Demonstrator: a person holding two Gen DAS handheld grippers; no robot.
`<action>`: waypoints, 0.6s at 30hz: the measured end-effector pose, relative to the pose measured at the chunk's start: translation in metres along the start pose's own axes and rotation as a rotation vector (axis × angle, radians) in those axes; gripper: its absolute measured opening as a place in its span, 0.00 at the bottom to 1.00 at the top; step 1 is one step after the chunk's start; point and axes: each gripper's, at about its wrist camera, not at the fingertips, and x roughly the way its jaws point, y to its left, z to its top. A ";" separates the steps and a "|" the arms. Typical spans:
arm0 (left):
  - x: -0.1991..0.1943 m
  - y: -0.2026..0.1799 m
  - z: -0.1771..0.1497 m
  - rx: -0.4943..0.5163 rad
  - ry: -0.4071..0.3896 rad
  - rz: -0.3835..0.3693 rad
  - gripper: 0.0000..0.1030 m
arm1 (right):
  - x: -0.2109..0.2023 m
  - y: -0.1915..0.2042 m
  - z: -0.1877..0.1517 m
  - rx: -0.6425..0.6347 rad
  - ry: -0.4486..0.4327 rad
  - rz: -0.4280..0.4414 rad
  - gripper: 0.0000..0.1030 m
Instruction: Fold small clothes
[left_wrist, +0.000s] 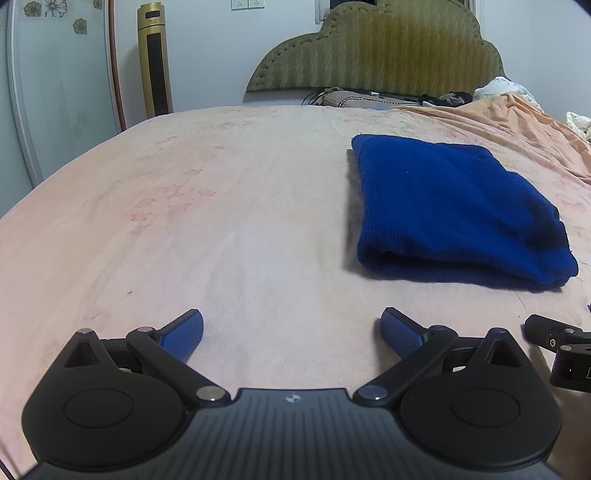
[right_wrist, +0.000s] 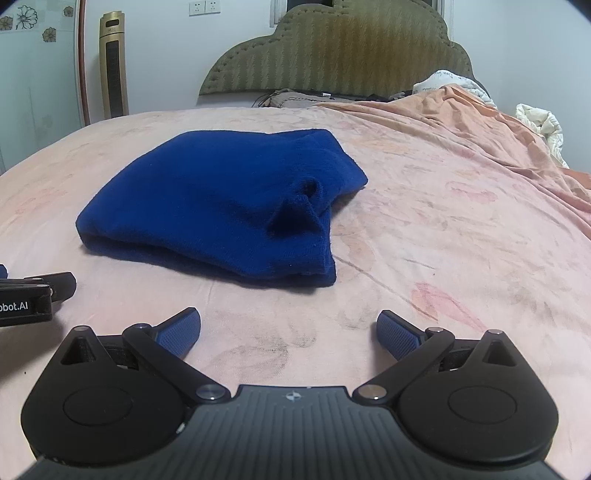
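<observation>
A dark blue knitted garment lies folded in a thick rectangle on the pink bedsheet. In the right wrist view the same garment sits ahead and left, with a small flap sticking up near its right edge. My left gripper stands open, short of the garment and to its left, nothing between its blue pads. My right gripper is open too, just in front of the garment's near right corner, touching nothing. Each gripper's black body shows at the edge of the other's view.
A green padded headboard and dark items lie at the bed's far end. Rumpled orange bedding and white cloth pile up at the far right. A gold tower fan stands by the wall at left.
</observation>
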 end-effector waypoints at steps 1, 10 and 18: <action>0.000 0.000 -0.001 0.000 -0.001 0.000 1.00 | 0.000 0.000 0.000 -0.001 0.000 -0.001 1.00; -0.001 0.000 -0.002 -0.002 0.000 0.000 1.00 | 0.000 0.000 -0.001 0.002 -0.002 0.005 1.00; -0.001 -0.002 -0.002 0.013 -0.001 0.017 1.00 | -0.002 0.000 -0.002 -0.006 -0.018 0.017 1.00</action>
